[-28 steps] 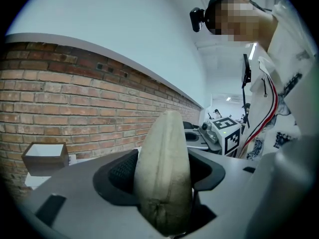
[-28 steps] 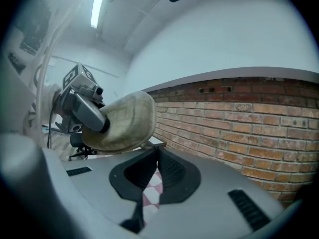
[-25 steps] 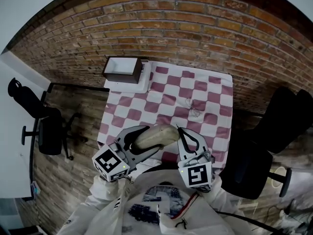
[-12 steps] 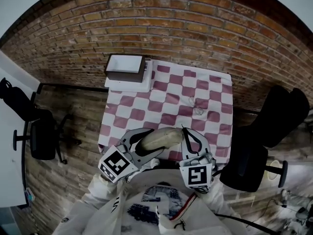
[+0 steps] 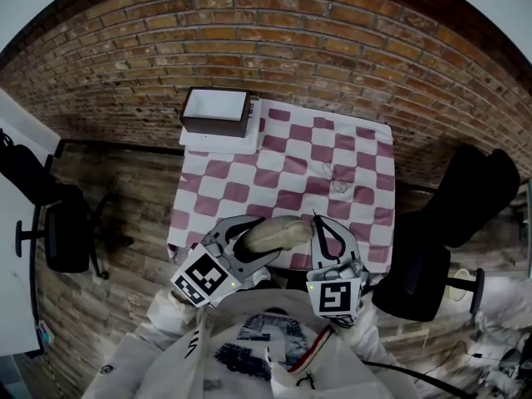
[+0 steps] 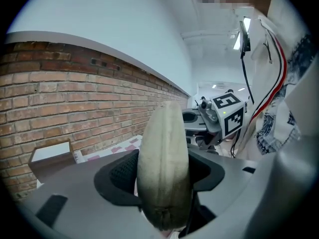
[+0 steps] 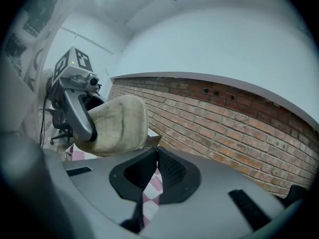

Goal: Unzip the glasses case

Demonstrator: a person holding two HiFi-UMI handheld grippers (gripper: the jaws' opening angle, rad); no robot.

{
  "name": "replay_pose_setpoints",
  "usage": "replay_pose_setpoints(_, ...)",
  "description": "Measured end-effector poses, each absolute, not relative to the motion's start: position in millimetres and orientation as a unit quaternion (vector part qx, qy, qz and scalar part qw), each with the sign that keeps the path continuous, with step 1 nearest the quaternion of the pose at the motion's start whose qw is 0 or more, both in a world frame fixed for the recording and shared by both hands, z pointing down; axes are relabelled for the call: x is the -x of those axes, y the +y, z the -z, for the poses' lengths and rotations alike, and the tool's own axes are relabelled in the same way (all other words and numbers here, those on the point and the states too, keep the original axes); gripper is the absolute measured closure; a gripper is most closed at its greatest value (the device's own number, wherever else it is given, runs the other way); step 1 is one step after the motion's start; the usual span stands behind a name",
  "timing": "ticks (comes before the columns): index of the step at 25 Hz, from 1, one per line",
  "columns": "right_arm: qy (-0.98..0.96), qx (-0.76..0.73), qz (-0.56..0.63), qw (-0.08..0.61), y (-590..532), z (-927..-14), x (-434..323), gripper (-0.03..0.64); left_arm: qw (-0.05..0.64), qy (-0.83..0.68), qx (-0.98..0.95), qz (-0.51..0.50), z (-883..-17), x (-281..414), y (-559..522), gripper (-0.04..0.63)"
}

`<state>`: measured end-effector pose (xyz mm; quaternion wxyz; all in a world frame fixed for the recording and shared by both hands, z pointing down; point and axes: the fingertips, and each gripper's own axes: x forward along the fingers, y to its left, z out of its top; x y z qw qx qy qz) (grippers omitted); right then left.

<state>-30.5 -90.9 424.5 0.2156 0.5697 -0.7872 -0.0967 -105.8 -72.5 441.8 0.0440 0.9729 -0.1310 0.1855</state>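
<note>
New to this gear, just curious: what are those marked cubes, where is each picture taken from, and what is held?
A person holds a two-jaw gripper in each hand; the marked cubes are parts of them. One picture looks down from a head camera; the others ride on the grippers. The left gripper clamps a beige glasses case above a checked-cloth table bearing a box and what looks like glasses. The right gripper has its jaws closed by the case's end.

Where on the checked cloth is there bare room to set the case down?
Free: the cloth at left and middle, between the box and the glasses; its far right corner. Crowded: the near edge, under the glasses case, left tongs and right tongs.
</note>
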Motion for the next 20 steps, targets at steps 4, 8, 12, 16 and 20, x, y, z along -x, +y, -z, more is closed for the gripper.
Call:
replay_pose_setpoints(4,-0.783,-0.569,0.106,0.229,-95,-423,27,0.6,0.032,-0.129,-0.969,-0.209,-452,105,-75,0.321)
replay_pose_setpoints(8,-0.78,-0.569,0.107,0.239,-96,-428,28,0.6,0.038,-0.122,-0.967,-0.218,-464,106,-76,0.319)
replay_pose_setpoints(12,-0.774,-0.572,0.111,0.248,-96,-431,26,0.6,0.029,-0.118,-0.964,-0.234,-471,103,-76,0.319)
replay_pose_setpoints(16,-0.766,-0.575,0.124,0.259,-97,-429,24,0.6,0.023,-0.113,-0.963,-0.245,-474,101,-78,0.319)
replay_pose_setpoints(20,-0.76,-0.579,0.132,0.265,-98,-429,24,0.6,0.005,-0.111,-0.958,-0.264,-480,99,-81,0.319)
